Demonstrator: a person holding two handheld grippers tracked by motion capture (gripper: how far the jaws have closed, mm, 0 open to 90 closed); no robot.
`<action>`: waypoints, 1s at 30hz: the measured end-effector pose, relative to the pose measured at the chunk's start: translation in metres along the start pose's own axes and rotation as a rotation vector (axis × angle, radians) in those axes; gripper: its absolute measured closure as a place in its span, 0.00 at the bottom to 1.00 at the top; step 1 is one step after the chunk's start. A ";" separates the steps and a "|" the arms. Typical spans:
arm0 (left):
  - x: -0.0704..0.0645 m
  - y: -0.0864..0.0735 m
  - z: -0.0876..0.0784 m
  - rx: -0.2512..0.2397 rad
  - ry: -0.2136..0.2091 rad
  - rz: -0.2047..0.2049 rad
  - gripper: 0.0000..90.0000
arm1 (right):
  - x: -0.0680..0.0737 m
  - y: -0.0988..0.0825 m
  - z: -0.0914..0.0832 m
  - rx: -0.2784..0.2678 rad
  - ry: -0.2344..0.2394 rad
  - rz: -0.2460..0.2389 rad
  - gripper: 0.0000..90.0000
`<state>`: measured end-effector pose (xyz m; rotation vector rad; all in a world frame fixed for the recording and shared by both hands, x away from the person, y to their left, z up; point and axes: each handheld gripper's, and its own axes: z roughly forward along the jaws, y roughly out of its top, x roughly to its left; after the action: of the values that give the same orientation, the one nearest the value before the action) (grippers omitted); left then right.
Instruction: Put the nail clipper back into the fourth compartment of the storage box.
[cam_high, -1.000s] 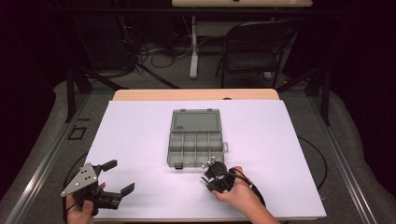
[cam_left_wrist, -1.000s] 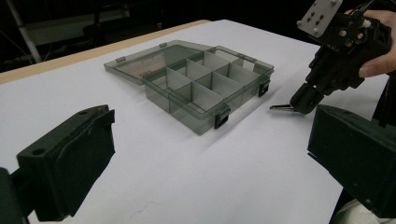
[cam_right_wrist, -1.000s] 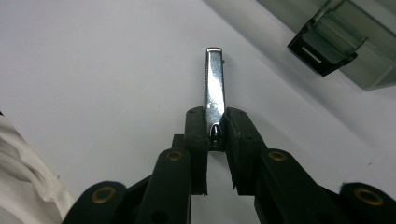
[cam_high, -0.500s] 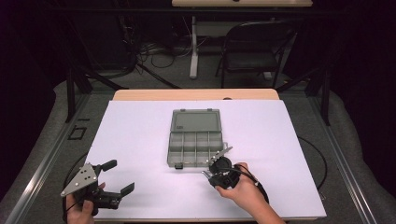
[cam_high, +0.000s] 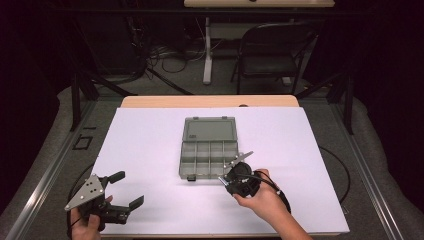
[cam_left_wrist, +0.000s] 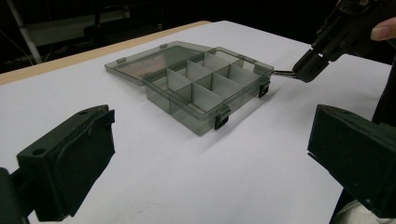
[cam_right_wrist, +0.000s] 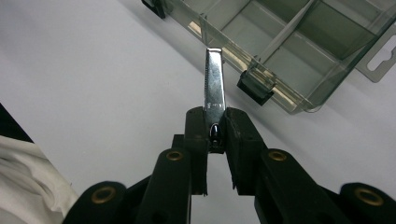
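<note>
Right tool (cam_right_wrist: 215, 133) pinches a flat metal strip (cam_right_wrist: 214, 84) by one end, jaws pressed against both faces. Strip sticks out ahead of the tool, free end at the near wall of the box (cam_right_wrist: 299, 51), beside a black latch (cam_right_wrist: 254, 87); touching or just short, can't tell. In the high view the right tool (cam_high: 239, 179) sits at the box's (cam_high: 208, 147) near right corner, strip (cam_high: 240, 159) angled up and away over that corner. Box is open, lid laid flat on its far side, compartments look empty. Left tool (cam_high: 125, 189) is spread wide, holding nothing, well off to the left of the right tool near the surface's (cam_high: 150, 130) front edge. From its own camera, the left tool (cam_left_wrist: 210, 154) faces the box (cam_left_wrist: 196, 84) with the right tool (cam_left_wrist: 306, 70) beyond it.
</note>
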<state>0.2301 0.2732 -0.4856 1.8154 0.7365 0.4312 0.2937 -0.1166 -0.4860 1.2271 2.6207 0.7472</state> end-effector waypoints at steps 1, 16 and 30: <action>0.000 0.000 0.000 -0.001 0.001 -0.001 0.00 | -0.001 0.001 -0.001 0.007 -0.002 -0.002 0.89; 0.000 0.000 0.000 -0.002 0.000 -0.003 0.00 | -0.006 0.012 -0.013 0.008 -0.015 -0.004 0.89; 0.001 0.000 0.000 -0.003 -0.001 -0.004 0.00 | -0.018 0.030 -0.025 -0.022 -0.028 0.009 0.89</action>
<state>0.2306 0.2735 -0.4852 1.8110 0.7386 0.4285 0.3174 -0.1236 -0.4509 1.2348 2.5792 0.7523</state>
